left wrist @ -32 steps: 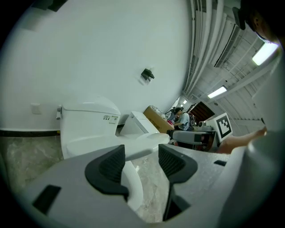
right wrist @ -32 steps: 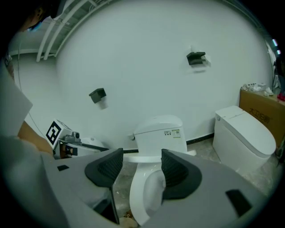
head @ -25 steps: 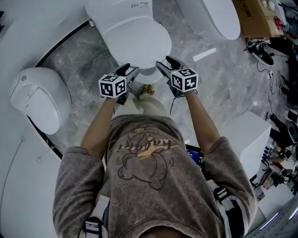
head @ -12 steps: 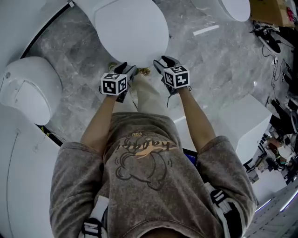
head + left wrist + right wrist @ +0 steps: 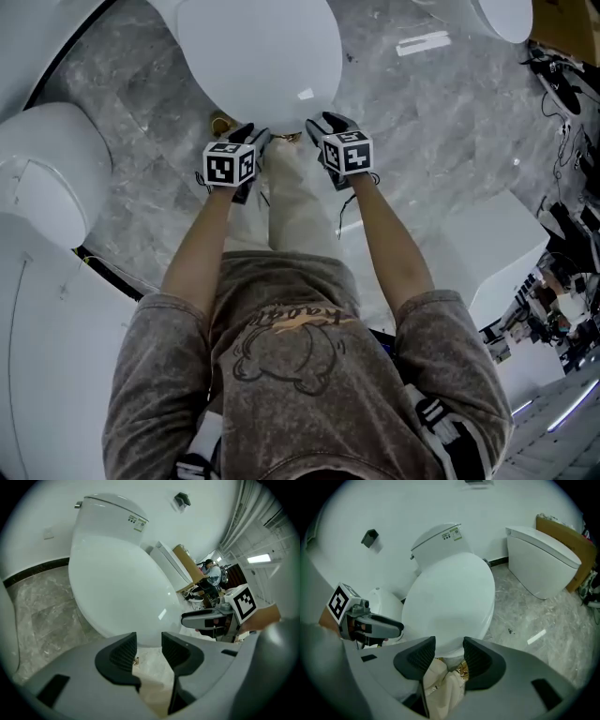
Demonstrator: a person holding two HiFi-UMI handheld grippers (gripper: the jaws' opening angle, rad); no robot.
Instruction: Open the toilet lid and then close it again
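The white toilet stands with its lid [image 5: 258, 56] down; the lid [image 5: 117, 588] fills the left gripper view, with the tank [image 5: 110, 515] behind it. My left gripper [image 5: 255, 137] hangs at the lid's front edge, left of centre. My right gripper [image 5: 315, 124] is at the same edge, right of centre. Both point steeply down. The left gripper [image 5: 149, 646] and right gripper [image 5: 449, 653] have just been closing, but each still shows a gap with nothing between the pads. The lid's front rim [image 5: 450, 646] lies just beyond the fingertips.
A second toilet [image 5: 47, 169] stands to the left and a third [image 5: 543, 559] to the right, with a cardboard box [image 5: 567, 541] behind it. A white block [image 5: 497, 253] sits at the right. The person's light trouser leg [image 5: 295, 211] is below the lid, on the grey marble floor [image 5: 422, 112].
Both grippers have sunk toward the front edge of the lid and drawn closer to it. Their jaws stand narrower than before. The lid stays down.
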